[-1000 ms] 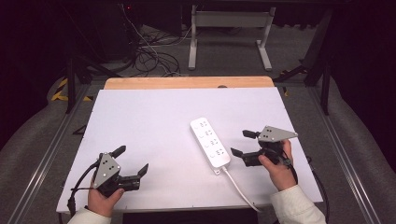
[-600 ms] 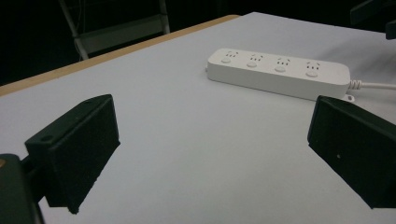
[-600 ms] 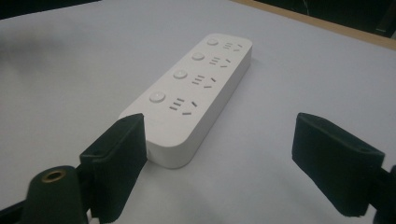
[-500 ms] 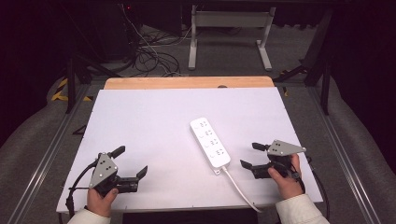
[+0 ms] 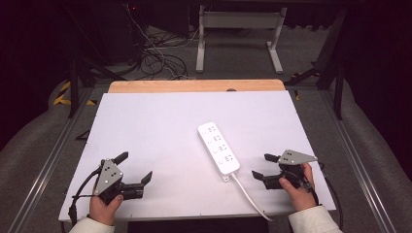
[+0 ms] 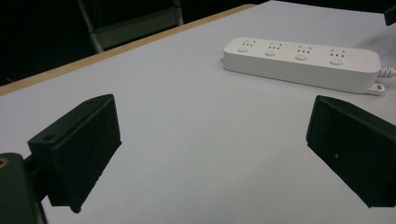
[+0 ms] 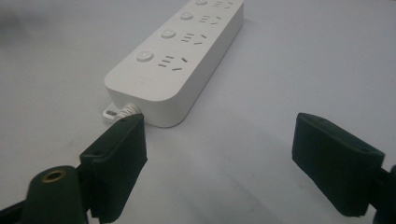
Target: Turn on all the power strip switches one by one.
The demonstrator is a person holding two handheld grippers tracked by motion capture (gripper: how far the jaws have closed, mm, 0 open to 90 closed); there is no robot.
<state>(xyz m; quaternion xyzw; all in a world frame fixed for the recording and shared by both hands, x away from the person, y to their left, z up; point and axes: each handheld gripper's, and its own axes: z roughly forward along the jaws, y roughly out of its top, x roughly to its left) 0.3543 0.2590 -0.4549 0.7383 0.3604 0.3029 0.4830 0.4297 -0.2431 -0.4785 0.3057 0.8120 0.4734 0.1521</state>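
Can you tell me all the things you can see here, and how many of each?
power strip: one, white, four sockets, lying flat right of the table's middle
power strip cord: one, white, runs from the strip's near end to the table's near edge
table: one, white top with a wooden strip along the far edge
cables: a dark tangle on the floor beyond the table
left gripper: one, black, jaws open, near left corner
right gripper: one, black, jaws open, beside the strip's near end
hands: two, each holding a gripper

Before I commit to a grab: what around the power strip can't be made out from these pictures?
- Power strip cord's plug: cut off past the table edge, high view.
- Cord exit: partly behind the right gripper's jaw, right gripper view.
- Socket markings: too small, high view.
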